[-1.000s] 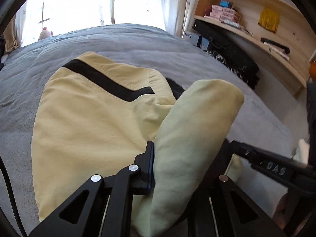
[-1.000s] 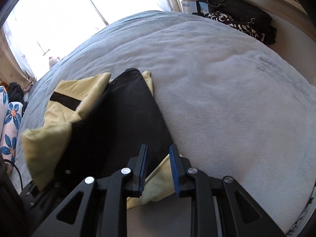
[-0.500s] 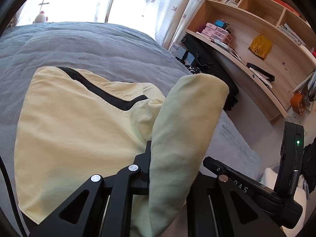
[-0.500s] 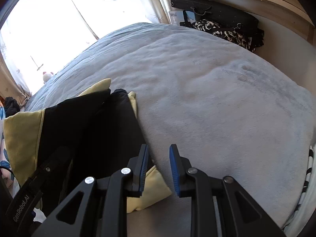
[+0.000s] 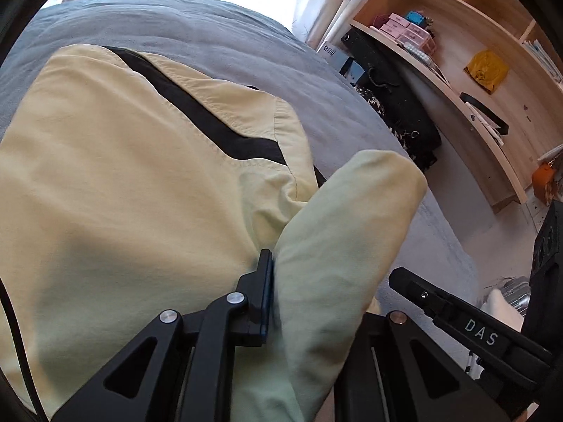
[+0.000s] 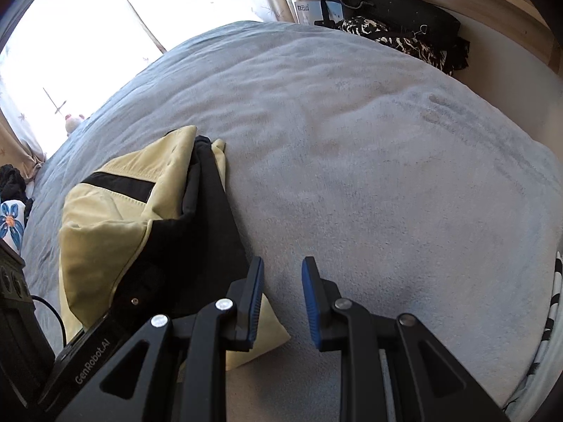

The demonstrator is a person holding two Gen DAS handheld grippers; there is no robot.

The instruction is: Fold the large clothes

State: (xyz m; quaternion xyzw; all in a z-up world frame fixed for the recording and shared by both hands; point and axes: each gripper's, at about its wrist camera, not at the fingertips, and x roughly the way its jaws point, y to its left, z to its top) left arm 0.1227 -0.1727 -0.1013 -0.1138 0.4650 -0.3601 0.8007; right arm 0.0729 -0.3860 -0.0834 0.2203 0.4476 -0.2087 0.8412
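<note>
A pale yellow garment with a black stripe (image 5: 116,183) lies on the grey bed (image 5: 228,42). My left gripper (image 5: 309,302) is shut on a thick fold of the yellow garment, which bulges up between the fingers and hides the right finger. In the right wrist view the garment (image 6: 116,225) lies at the left, partly folded, with its black part (image 6: 207,221) on top. My right gripper (image 6: 281,302) is open and empty, just right of the garment's near corner, above the grey blanket (image 6: 387,183). The left gripper's body (image 6: 91,351) shows at the lower left.
Wooden shelves (image 5: 475,70) with boxes and a black bag (image 5: 390,84) stand past the bed's right edge. Curtains and a bright window (image 6: 70,35) are at the back. A black case and patterned cloth (image 6: 387,35) lie beyond the bed. Floral cloth (image 6: 10,218) sits at the far left.
My left gripper has shifted with the yellow fold still held; the garment fills more of its view. My right gripper has stayed open and moved slightly right of the garment's corner.
</note>
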